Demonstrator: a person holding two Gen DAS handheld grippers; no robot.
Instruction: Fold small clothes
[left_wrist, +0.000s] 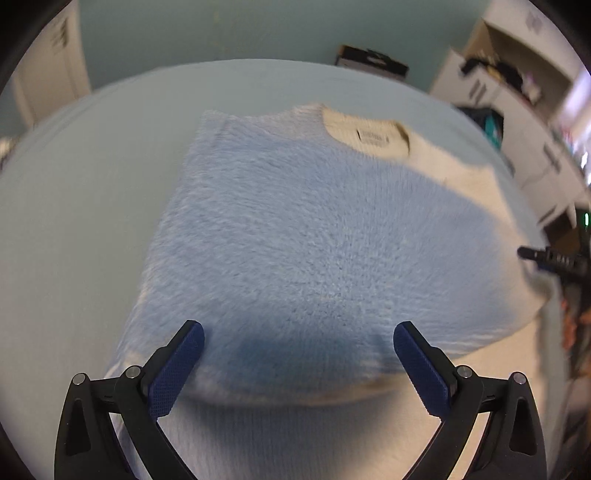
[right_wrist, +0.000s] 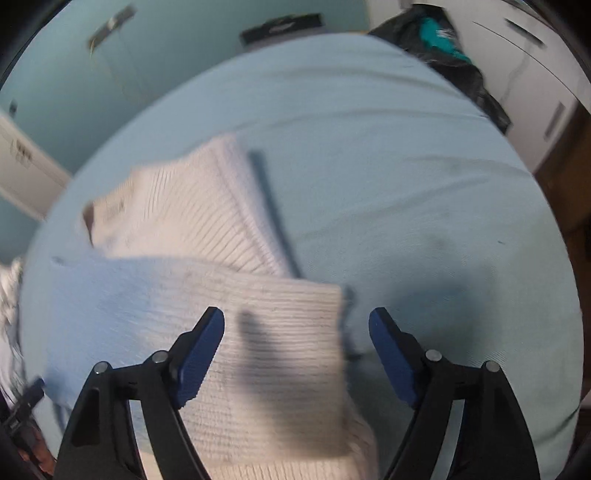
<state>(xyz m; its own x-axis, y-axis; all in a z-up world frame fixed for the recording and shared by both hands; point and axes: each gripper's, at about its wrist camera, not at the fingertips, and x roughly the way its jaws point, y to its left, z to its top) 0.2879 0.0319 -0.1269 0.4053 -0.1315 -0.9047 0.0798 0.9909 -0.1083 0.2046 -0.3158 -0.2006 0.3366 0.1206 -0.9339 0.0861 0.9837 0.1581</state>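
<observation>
Fuzzy blue-and-cream sweater (left_wrist: 314, 229) is lying just beyond both grippers, left gripper (left_wrist: 299, 363) and right gripper (right_wrist: 297, 349) both hovering wide apart, gripping nothing.

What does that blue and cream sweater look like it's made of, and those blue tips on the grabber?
The sweater looks like soft fuzzy knit, perhaps wool or acrylic: its blue part is hairy, the cream part shows knitted ribs. The pads on the left gripper look like matte blue rubber or plastic with a fine grid texture; the arms behind look like black hard plastic.
</observation>
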